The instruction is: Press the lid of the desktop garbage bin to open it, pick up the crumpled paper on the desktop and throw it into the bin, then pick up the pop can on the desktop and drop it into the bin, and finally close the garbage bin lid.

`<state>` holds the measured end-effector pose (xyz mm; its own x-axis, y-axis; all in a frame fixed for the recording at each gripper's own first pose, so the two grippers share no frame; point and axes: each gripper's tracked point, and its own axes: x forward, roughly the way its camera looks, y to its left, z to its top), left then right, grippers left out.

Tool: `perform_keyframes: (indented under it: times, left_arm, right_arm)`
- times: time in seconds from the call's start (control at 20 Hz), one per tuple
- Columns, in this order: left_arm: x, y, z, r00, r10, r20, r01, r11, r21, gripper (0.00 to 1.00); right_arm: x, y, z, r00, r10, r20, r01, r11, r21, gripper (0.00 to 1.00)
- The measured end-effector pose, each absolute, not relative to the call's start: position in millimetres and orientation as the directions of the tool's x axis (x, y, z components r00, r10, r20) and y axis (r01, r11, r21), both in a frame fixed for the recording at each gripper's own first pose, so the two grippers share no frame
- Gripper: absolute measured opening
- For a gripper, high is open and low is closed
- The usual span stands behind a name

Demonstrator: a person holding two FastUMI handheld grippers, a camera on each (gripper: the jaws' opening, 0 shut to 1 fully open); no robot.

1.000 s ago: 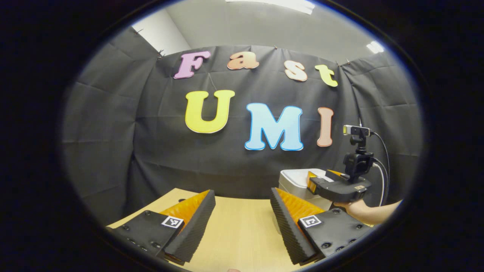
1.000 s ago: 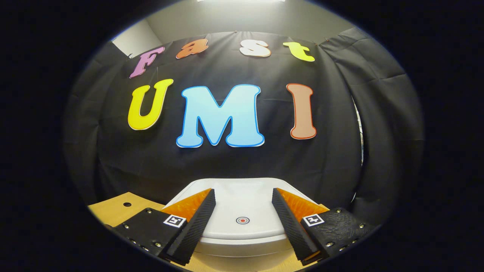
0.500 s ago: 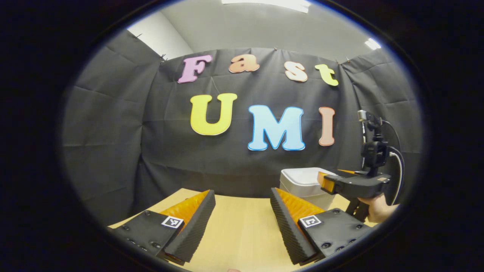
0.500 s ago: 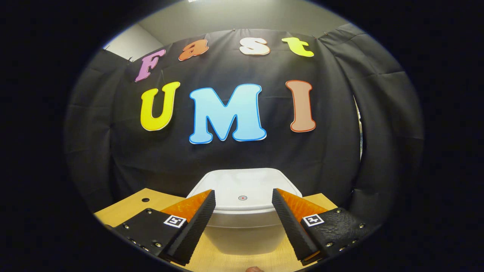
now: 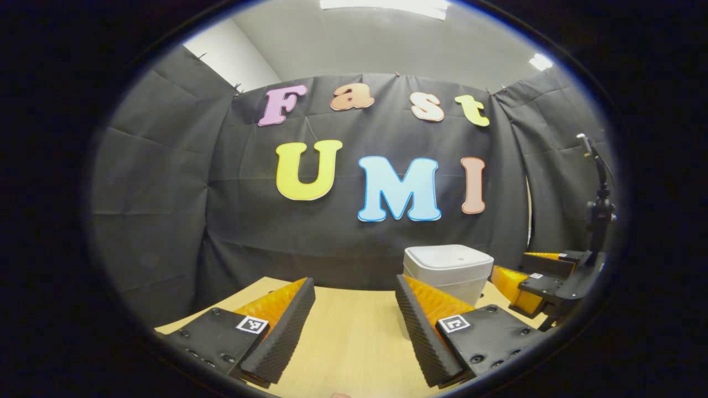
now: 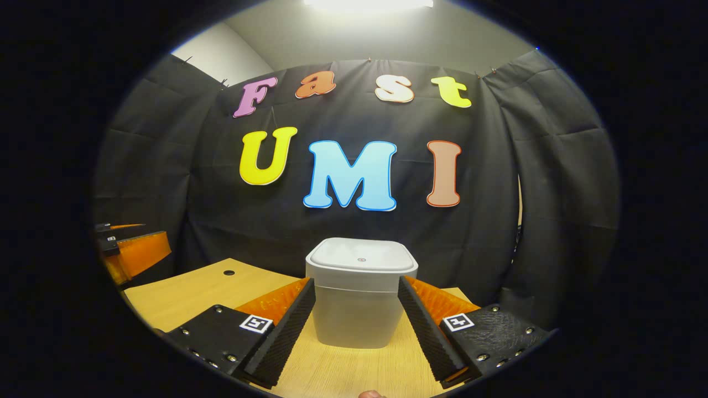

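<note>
The white desktop bin (image 6: pixel 359 293) stands on the wooden table (image 6: pixel 210 287) near the back cloth, its lid (image 6: pixel 360 255) down flat. My right gripper (image 6: pixel 357 326) is open, held back from the bin with the bin's front showing between its fingers. In the left gripper view the same bin (image 5: pixel 448 271) sits to the right, partly behind my open left gripper (image 5: pixel 354 326), which holds nothing. The right gripper (image 5: pixel 545 279) shows at that view's right edge, drawn back beside the bin. The left gripper (image 6: pixel 130 251) shows at the left edge of the right gripper view.
Black cloth walls close the booth behind and at both sides. The tabletop (image 5: pixel 348 331) has a small round hole (image 6: pixel 228 272) toward the back left. A camera mast (image 5: pixel 597 204) rises from the right gripper.
The right gripper has pulled back and away from the bin, which was under its fingers a second ago. The bin lid stays down. The left gripper has barely moved.
</note>
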<state>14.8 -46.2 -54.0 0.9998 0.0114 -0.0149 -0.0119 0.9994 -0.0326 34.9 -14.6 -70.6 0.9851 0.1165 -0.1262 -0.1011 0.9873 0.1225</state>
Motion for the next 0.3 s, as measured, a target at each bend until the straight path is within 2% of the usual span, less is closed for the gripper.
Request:
perform_keyframes:
  times: [0.3]
  left_arm:
    - [11,-42,-62,1.000,-0.008,-0.026,0.008,1.000,-0.008,0.94]
  right_arm:
    - [5,-6,-59,0.990,0.092,-0.107,-0.080,0.991,0.111,0.96]
